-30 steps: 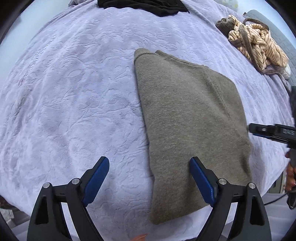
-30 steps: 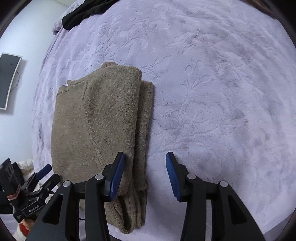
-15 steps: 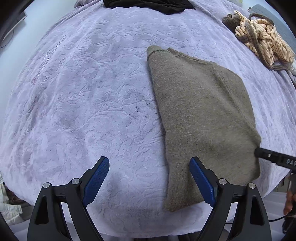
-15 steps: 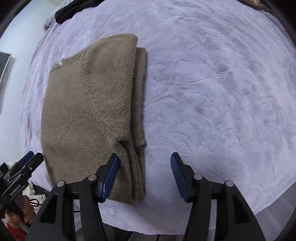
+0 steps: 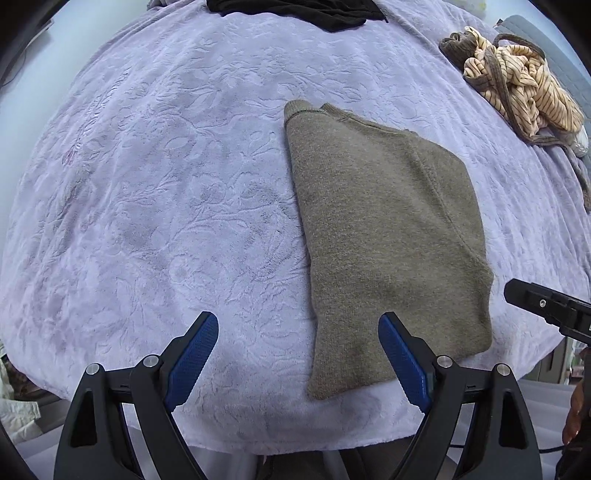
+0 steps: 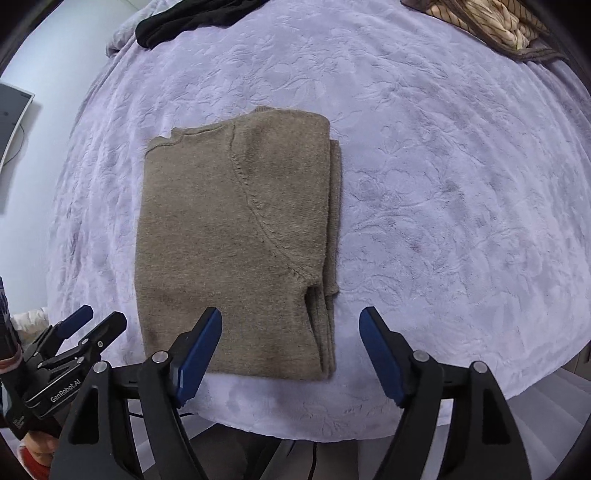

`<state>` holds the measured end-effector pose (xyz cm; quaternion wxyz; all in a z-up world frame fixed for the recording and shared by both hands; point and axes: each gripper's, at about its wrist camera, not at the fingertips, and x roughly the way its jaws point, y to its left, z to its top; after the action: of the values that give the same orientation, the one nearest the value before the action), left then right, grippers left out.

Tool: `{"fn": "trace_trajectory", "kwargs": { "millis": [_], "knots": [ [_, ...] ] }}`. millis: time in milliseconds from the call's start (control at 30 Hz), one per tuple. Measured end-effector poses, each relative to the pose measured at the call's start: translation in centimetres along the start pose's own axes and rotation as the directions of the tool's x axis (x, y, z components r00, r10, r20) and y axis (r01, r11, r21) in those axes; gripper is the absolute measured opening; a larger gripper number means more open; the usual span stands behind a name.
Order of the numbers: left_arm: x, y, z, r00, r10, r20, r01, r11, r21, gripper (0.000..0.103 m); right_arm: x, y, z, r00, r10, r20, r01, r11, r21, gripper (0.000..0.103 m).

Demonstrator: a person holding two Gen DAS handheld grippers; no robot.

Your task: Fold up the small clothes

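The bed (image 5: pixel 147 203) has a wide bare stretch of lilac cover on the left of the folded sweater (image 5: pixel 384 229), and another wide bare stretch on its right side in the right wrist view. At the far edge lies a black garment (image 5: pixel 295 11), well apart. A striped bundle of clothes (image 5: pixel 517 85) blocks the far right corner. The near edge in front of the sweater is free.

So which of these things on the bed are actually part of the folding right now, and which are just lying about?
Part of the job:
- brown sweater, lying folded on the bed
- left gripper, open, holding nothing
- right gripper, open, holding nothing

Just lying about:
- black garment at the far edge
- striped garment, crumpled
- lavender bedspread underneath
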<state>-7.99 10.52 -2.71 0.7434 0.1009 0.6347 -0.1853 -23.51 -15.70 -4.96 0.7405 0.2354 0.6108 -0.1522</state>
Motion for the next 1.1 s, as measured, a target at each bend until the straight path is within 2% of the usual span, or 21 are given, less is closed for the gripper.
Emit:
{"fn": "trace_trajectory", "kwargs": {
  "millis": [200, 233, 267, 333, 600, 1100],
  "knots": [
    [-0.8, -0.7, 0.0, 1.0, 0.009, -0.001, -0.009, 0.999, 0.033, 0.089, -1.0, 1.4, -0.4, 0.999, -0.027, 0.033, 0.028, 0.999, -0.031, 0.087],
    [-0.8, -0.8, 0.0, 1.0, 0.007, -0.007, -0.007, 0.999, 0.035, 0.093, -1.2, 1.5, -0.4, 0.999, -0.028, 0.038, 0.029, 0.999, -0.034, 0.091],
    [-0.8, -0.8, 0.0, 1.0, 0.007, -0.013, -0.006, 0.999, 0.036, 0.101, -1.3, 1.5, -0.3, 0.999, -0.029, 0.041, 0.03, 0.999, -0.034, 0.097],
    [-0.9, -1.0, -0.1, 1.0, 0.008, -0.01, -0.008, 0.999, 0.038, 0.103, -1.6, 1.5, -0.4, 0.999, -0.021, 0.047, 0.023, 0.999, -0.031, 0.103],
    [-1.8, -1.5, -0.1, 0.999, 0.036, 0.006, -0.036, 0.997, 0.062, 0.103, -2.2, 2.0, -0.5, 0.997, -0.06, 0.047, 0.062, 0.997, -0.044, 0.103],
    [-3.0, -1.4, 0.0, 0.999, 0.029, 0.026, -0.03, 0.998, 0.054, 0.103, -2.9, 2.1, -1.1, 0.995, -0.084, 0.048, 0.084, 0.996, -0.008, 0.103]
  ]
}}
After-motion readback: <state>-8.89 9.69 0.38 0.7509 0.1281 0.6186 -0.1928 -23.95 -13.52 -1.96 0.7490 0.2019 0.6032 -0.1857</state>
